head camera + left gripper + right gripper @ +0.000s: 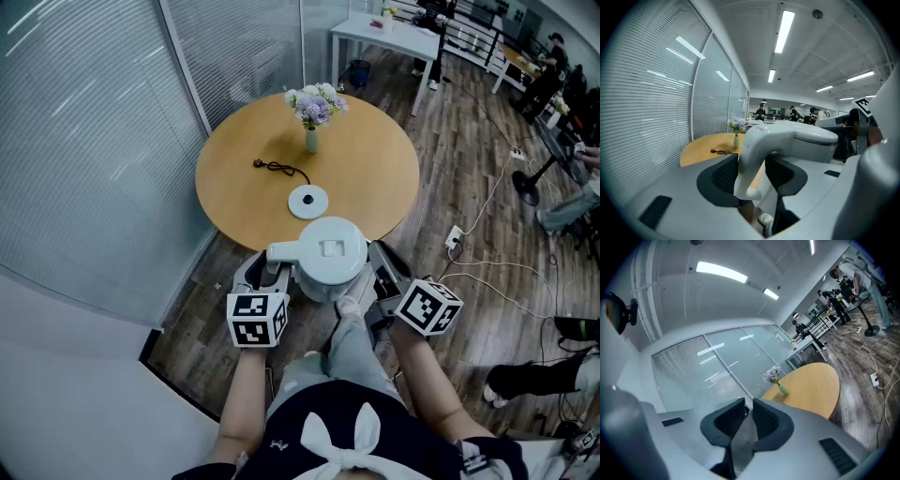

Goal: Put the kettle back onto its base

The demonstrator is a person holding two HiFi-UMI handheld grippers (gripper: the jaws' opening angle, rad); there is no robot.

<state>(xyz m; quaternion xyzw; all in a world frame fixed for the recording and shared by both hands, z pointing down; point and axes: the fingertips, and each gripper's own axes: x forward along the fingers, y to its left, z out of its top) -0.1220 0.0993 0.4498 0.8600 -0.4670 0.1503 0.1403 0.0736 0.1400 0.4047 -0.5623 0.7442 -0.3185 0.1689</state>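
Observation:
The white kettle [325, 257] hangs in the air just off the near edge of the round wooden table [375, 159], above the person's legs. My left gripper [272, 270] is shut on its handle [757, 145], one dark pad on each side. Close by the kettle's right flank is my right gripper [380, 258]; its jaws [747, 420] are shut with nothing held. The round white base [308, 201] lies on the table a little beyond the kettle, its black cord [278, 169] trailing to the left. Whether the right gripper touches the kettle is hidden.
A small vase of flowers [313, 111] stands at the table's far side, behind the base. Glass walls with blinds [103, 141] close off the left. Cables and a power strip [454, 236] lie on the wooden floor to the right, where white tables and people occupy the far room.

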